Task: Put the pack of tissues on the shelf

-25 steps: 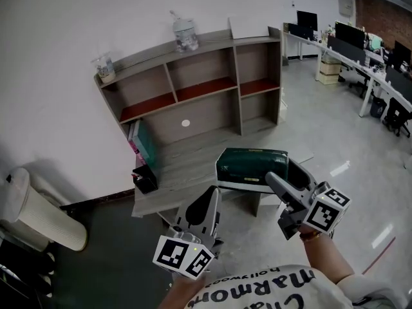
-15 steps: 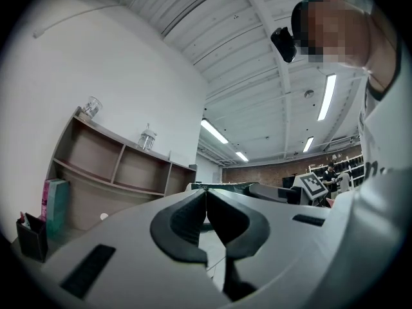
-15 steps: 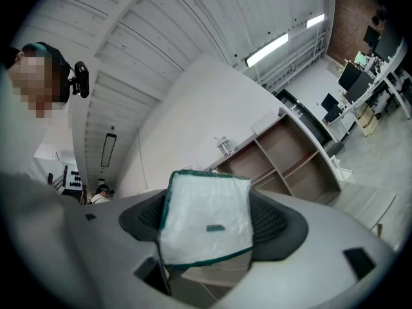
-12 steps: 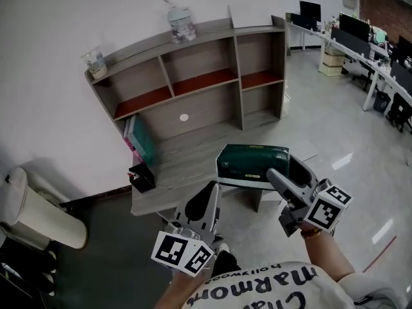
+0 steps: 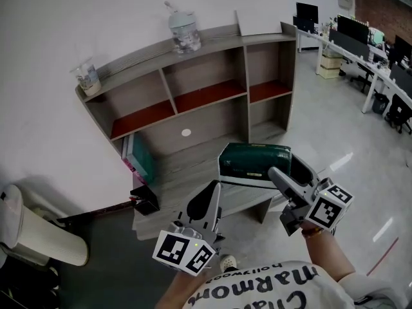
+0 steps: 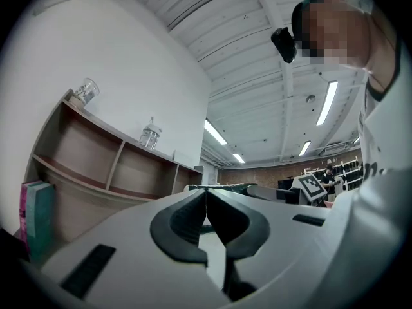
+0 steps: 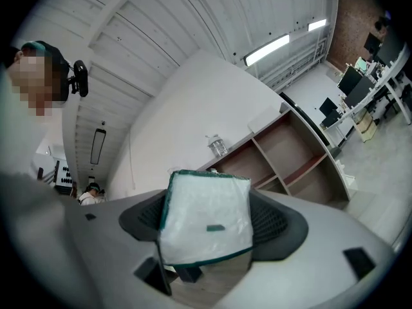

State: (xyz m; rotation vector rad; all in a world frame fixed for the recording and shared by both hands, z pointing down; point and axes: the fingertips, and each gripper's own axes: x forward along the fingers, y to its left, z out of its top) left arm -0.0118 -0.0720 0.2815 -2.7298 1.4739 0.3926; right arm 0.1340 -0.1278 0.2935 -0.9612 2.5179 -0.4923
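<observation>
Heading for the shelf point(image 5: 193, 89), I'd judge. Where's the pack of tissues point(image 5: 253, 163)?

Held up in front of the desk point(image 5: 187, 172), clamped between the wide-set jaws of the right gripper point(image 5: 286, 168). The left gripper point(image 5: 205, 201) is closed and empty.

Next move?

Probably a reach forward into a bare compartment. Books point(image 5: 137, 159) stand at the lower left, and a bottle point(image 5: 183, 31) and a jar point(image 5: 87, 77) sit on top.

in the head view, a clear lidded glass jar point(image 5: 183, 32) stands at 12 o'clock, and a smaller clear jar point(image 5: 87, 77) at 10 o'clock. upright pink and teal books point(image 5: 136, 159) stand at 9 o'clock. a small black box point(image 5: 147, 199) sits just below them on the grey wood-grain desktop point(image 5: 187, 169). a cream ribbed cylinder point(image 5: 38, 237) sits at 8 o'clock. office desks with dark monitors point(image 5: 360, 40) fill 2 o'clock.
</observation>
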